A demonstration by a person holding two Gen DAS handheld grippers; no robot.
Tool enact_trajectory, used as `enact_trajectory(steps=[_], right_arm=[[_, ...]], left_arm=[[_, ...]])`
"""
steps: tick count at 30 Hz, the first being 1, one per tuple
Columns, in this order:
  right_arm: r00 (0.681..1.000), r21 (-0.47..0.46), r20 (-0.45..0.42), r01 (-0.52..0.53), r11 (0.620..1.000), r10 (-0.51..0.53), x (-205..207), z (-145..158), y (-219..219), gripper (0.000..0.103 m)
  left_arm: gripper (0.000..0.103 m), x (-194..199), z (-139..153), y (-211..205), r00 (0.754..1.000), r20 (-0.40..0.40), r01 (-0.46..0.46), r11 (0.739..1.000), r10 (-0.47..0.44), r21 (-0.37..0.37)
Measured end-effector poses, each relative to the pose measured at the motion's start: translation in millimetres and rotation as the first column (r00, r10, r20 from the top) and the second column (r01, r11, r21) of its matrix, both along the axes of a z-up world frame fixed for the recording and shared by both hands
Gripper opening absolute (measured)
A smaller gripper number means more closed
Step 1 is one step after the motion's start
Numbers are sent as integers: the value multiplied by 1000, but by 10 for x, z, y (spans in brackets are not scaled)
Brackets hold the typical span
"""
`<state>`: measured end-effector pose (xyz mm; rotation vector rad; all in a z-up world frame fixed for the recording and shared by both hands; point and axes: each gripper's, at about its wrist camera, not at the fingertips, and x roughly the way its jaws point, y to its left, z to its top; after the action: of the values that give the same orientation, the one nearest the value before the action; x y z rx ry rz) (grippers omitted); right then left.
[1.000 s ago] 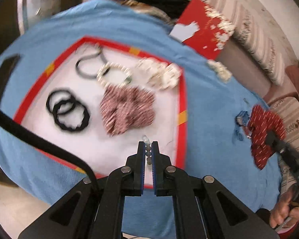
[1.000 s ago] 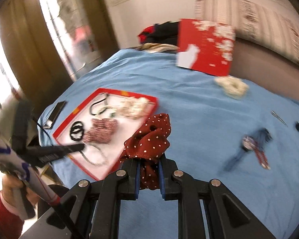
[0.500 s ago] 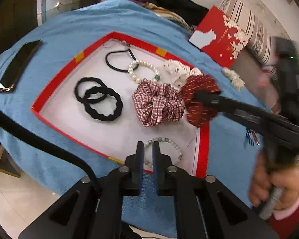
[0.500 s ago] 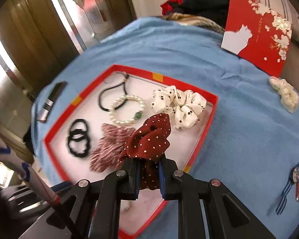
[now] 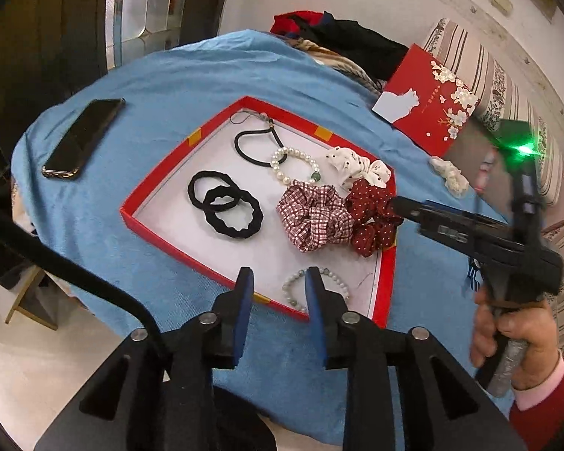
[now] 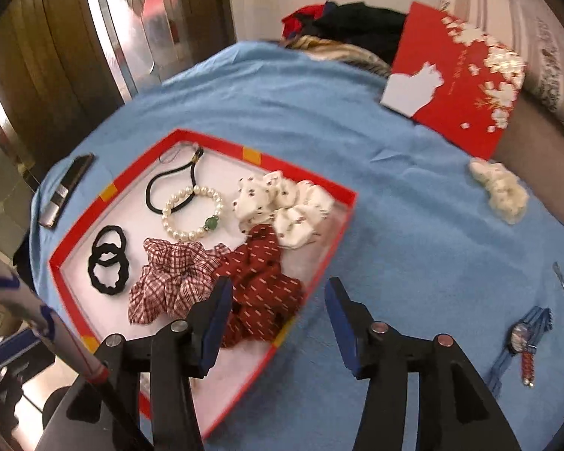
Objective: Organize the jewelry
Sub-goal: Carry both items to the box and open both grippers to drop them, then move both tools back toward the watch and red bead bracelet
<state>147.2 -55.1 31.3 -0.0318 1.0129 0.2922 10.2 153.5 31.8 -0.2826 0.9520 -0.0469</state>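
Observation:
A red-rimmed white tray [image 5: 158,173] [image 6: 312,274] lies on the blue cloth. In it lie a dark red dotted scrunchie [image 5: 372,218] [image 6: 263,285], a checked scrunchie [image 5: 314,216] [image 6: 173,278], a white dotted scrunchie [image 5: 359,169] [image 6: 285,206], a pearl bracelet [image 5: 295,165] [image 6: 191,212], black hair ties [image 5: 225,203] [image 6: 107,259] and a pale bead bracelet [image 5: 312,289]. My left gripper [image 5: 276,282] is open and empty just above the bead bracelet. My right gripper [image 6: 278,297] is open and empty above the dark red scrunchie; in the left wrist view its tip [image 5: 398,203] touches that scrunchie.
A phone [image 5: 82,137] lies left of the tray. A red card box [image 5: 428,112] [image 6: 458,82] and a cream scrunchie [image 5: 449,174] [image 6: 502,189] lie at the far right. A striped watch and small trinkets [image 6: 522,338] lie on the cloth at the right. Clothes [image 5: 342,45] are piled behind.
My right gripper carried the dark red scrunchie over the tray, opened and left it beside the checked one. My left gripper let go of the bead bracelet, drew back and opened.

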Motion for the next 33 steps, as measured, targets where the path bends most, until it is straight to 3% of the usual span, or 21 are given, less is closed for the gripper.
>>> enact_trajectory(steps=[6,14,25,33], right_arm=[[998,31,23,54,998,-55,-460,123,-485,57],[979,52,-9,204,978,-204,-1182,-99,-1270,57],[901,70,-16,433,899,-433,-2015,-304,-2181,57],[864,85,-27,502,861,-502,-2287,-403,-2497,58]], left_arm=[[32,-103,59,-130,1000,5,-13,999,13,53],[37,-272,119,-554,998,11,53,989,-55,135],[41,-488,59,-1355,976,-28,219,956,-217,194],[44,-634,19,-1744,954,-49,298,926,-295,231]])
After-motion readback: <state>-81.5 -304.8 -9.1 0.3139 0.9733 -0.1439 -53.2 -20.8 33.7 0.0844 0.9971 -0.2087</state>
